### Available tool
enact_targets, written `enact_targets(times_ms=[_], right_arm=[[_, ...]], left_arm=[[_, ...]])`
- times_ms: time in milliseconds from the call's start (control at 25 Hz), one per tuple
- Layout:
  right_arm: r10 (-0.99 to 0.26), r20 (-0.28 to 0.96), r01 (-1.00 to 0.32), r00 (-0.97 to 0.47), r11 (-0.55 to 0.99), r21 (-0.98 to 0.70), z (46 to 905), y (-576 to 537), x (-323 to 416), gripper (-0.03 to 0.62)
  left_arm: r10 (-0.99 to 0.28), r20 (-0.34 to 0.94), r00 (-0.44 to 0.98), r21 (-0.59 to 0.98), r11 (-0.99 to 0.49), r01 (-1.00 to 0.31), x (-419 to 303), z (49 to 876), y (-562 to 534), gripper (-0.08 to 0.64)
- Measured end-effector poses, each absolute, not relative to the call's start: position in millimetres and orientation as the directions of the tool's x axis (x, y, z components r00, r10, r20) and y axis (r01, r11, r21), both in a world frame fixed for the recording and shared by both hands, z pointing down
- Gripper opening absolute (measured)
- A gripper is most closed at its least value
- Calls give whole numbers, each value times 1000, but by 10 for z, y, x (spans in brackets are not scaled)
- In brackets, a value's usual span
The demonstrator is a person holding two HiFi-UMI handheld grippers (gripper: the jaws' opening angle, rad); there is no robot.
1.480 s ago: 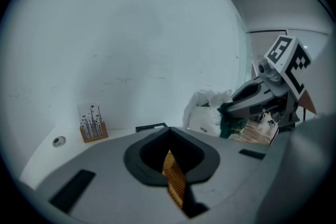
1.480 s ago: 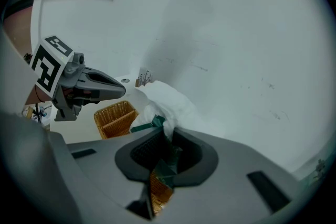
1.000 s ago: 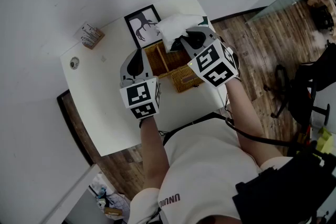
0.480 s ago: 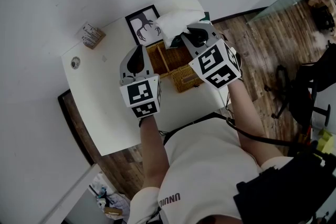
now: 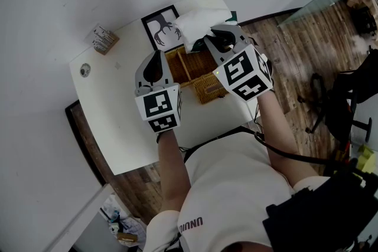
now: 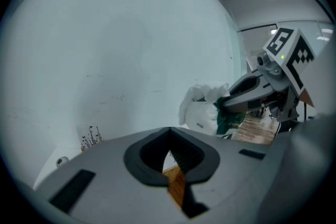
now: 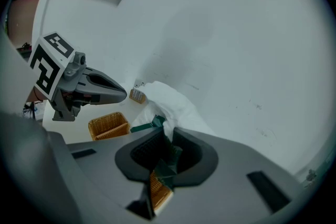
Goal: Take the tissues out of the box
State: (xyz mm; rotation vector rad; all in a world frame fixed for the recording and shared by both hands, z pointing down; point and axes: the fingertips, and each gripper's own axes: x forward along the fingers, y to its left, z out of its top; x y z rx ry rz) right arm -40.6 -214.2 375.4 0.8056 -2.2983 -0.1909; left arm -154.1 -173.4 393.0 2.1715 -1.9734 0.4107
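A white tissue pack (image 5: 198, 25) with a green wrapper hangs above the wicker box (image 5: 188, 66), which stands on the small white table (image 5: 118, 127). My right gripper (image 5: 208, 43) is shut on the pack's green edge. In the right gripper view the pack (image 7: 169, 105) bulges out past the closed jaws of the right gripper (image 7: 165, 150). My left gripper (image 5: 155, 61) hovers over the box's left end, shut and empty. In the left gripper view the left gripper (image 6: 169, 150) points at the wall, with the pack (image 6: 202, 113) and the right gripper (image 6: 252, 93) off to the right.
A framed black-and-white picture (image 5: 160, 29) lies behind the box. A small printed carton (image 5: 103, 39) and a little round object (image 5: 84, 71) sit at the table's far left. The box has several compartments; a second wicker part (image 5: 209, 88) adjoins it. Wood floor (image 5: 307, 38) lies to the right.
My right gripper has drawn the tissue pack a little higher and farther from the box. The left gripper has stayed in place.
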Motion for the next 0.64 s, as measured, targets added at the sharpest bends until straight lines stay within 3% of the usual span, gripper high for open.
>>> enact_targets(times_ms=[640], right_arm=[[-602, 559, -501, -570, 794, 345, 3720, -2139, -360, 57]], left_arm=[[-943, 325, 76, -51, -98, -994, -1519, 3920, -1724, 12]])
